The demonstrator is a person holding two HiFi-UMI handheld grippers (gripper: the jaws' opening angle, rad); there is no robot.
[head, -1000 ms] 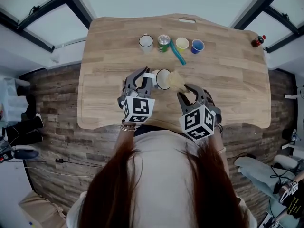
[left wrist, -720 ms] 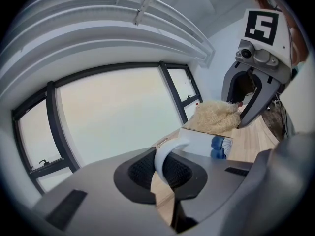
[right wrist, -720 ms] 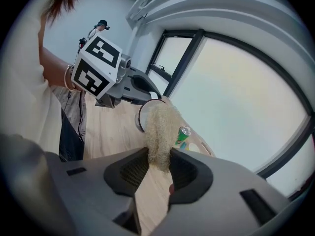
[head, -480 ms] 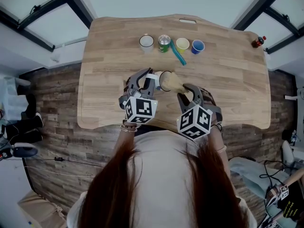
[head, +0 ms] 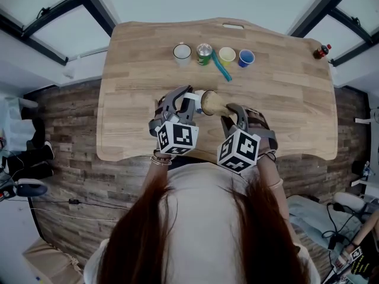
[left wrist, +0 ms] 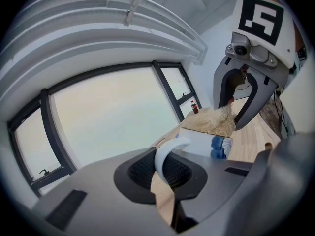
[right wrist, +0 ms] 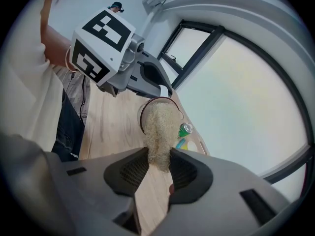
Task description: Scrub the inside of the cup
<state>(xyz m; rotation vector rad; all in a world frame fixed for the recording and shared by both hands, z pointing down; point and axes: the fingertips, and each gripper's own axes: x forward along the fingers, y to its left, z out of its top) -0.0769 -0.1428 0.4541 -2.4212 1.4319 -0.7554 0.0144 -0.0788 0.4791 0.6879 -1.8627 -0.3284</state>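
Left gripper (left wrist: 166,173) jaws pinch the cup (left wrist: 204,142) handle; right gripper (right wrist: 158,170) jaws clamp my scrubber (right wrist: 158,127) inside — a hard push could twist the cup loose.

Head view: the left gripper (head: 180,98) covers most of the cup (head: 199,101), and the cup's handle is out of sight. The scrubber (head: 214,103) fills the cup's mouth, so the inside is hidden in every view. The person's head hides the near edge of the table (head: 130,70). The bottle (head: 320,51) is too small to read. Right gripper view: the scrubber's near end vanishes between the clamped jaws of the right gripper (right wrist: 158,166).
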